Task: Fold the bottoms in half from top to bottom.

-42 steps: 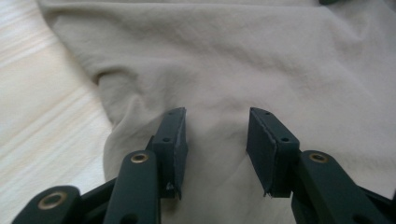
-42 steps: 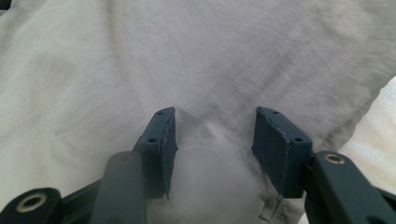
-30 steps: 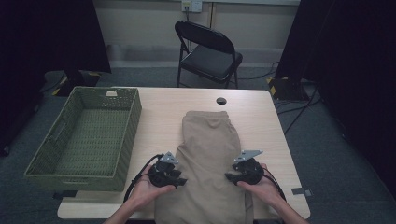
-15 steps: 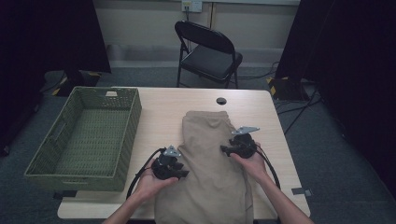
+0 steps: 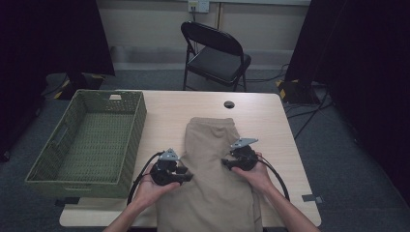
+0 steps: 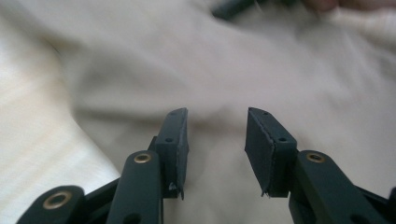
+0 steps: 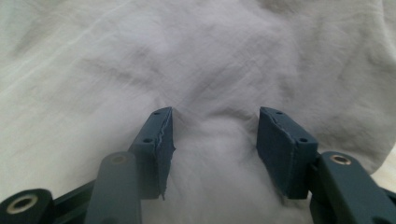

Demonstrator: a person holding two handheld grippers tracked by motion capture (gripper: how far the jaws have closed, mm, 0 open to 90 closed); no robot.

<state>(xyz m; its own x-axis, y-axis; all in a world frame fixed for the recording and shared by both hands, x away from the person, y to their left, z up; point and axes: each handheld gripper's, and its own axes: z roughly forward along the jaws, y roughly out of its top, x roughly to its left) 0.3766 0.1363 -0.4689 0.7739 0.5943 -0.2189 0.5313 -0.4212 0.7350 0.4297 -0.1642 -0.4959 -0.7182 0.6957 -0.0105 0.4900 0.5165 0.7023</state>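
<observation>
Both grippers, left (image 5: 186,174) and right (image 5: 226,163), jaws apart, probably press the tan trousers (image 5: 212,140) inside their side edges.

Light wooden table (image 5: 270,113); green woven basket (image 5: 89,137) at left; tan garment (image 5: 212,183) at centre.

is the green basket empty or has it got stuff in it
Empty: the high view shows the green basket's bare woven floor, nothing inside it.
</observation>
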